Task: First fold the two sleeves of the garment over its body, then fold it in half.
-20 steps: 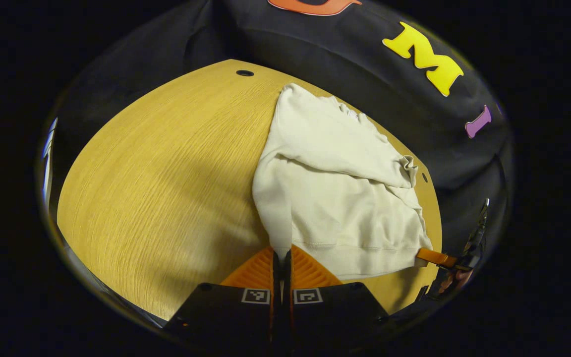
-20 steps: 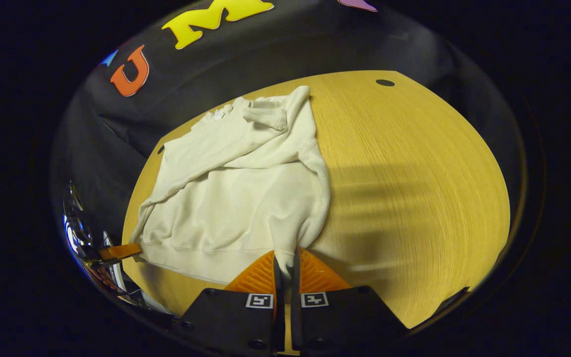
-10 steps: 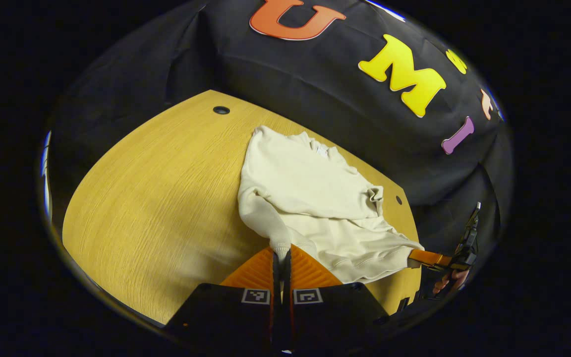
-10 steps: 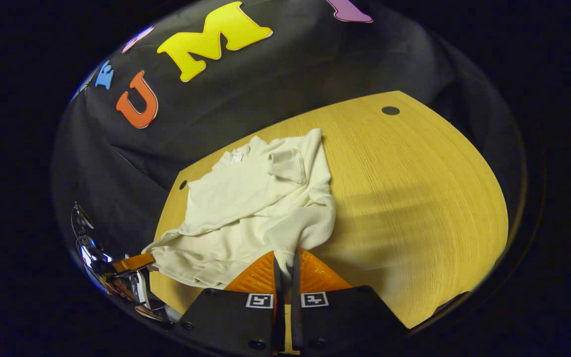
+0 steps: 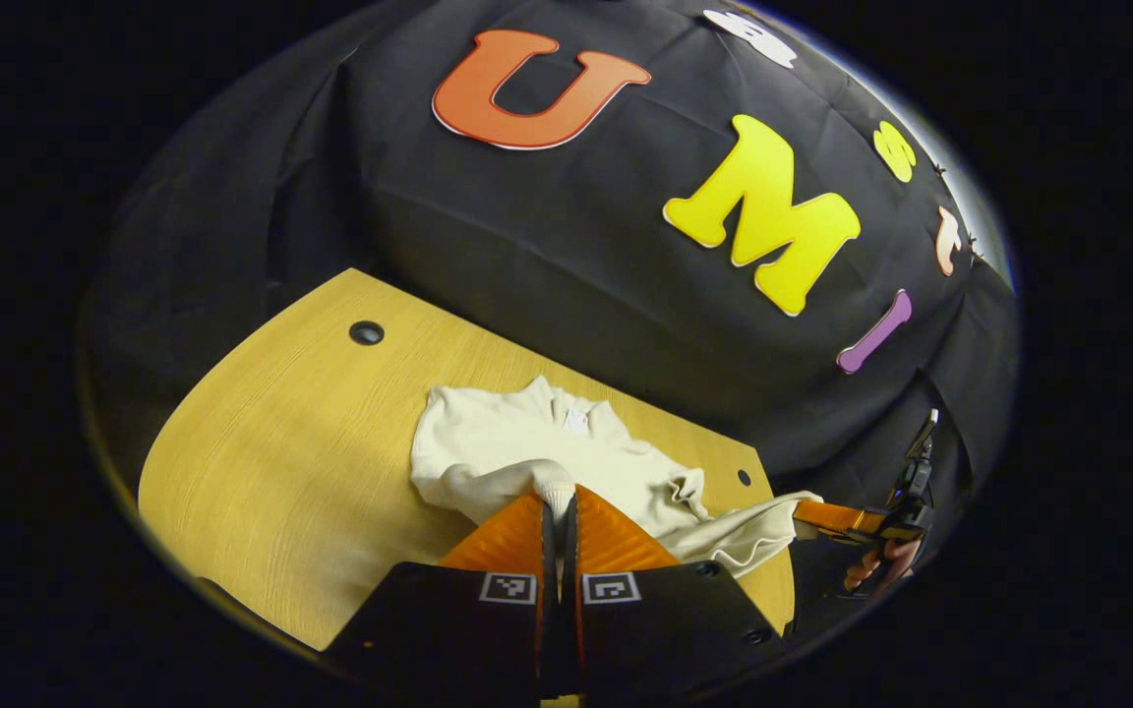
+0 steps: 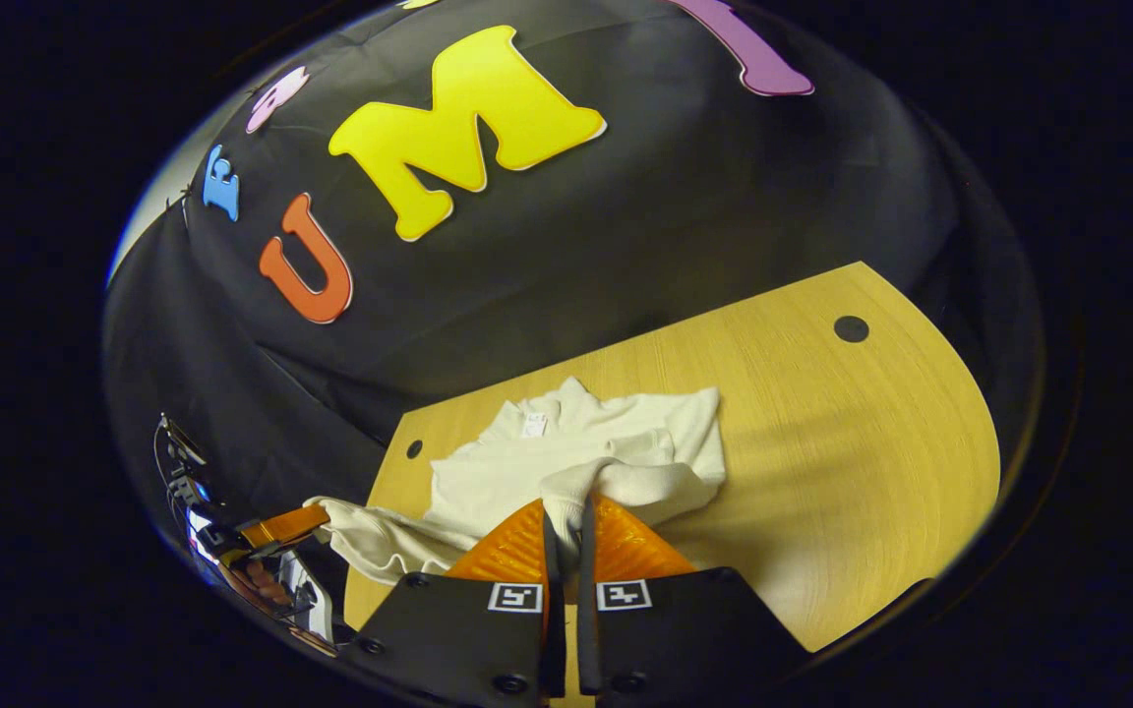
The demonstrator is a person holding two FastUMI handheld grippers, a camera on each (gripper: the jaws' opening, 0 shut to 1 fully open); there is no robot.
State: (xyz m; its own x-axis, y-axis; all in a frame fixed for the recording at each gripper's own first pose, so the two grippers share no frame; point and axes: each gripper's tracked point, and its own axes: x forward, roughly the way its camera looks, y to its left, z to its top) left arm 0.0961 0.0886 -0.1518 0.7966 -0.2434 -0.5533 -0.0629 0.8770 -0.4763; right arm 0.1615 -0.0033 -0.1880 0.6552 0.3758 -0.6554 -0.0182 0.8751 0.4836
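A cream sweatshirt point(image 5: 527, 442) lies on the wooden table point(image 5: 281, 442), collar toward the booth wall and both sleeves folded over its body. My left gripper point(image 5: 557, 503) is shut on one corner of the bottom hem, held above the table. In the right gripper view, my right gripper point(image 6: 565, 506) is shut on the other hem corner of the sweatshirt point(image 6: 616, 447). The hem hangs slack between the two grippers. The right gripper point(image 5: 810, 511) appears at the far right of the left gripper view, and the left gripper point(image 6: 313, 519) at the far left of the right gripper view.
The black cloth wall rises just behind the table's far edge. Small round holes point(image 5: 366, 332) point(image 6: 851, 328) sit near the table's far corners. Bare table top point(image 6: 842, 462) stretches to either side of the sweatshirt. A hand point(image 5: 871, 565) holds the right gripper.
Both grippers have lifted the bottom hem off the table and carried it up and forward toward the collar. The lower half of the sweatshirt has risen and bunched over the upper half.
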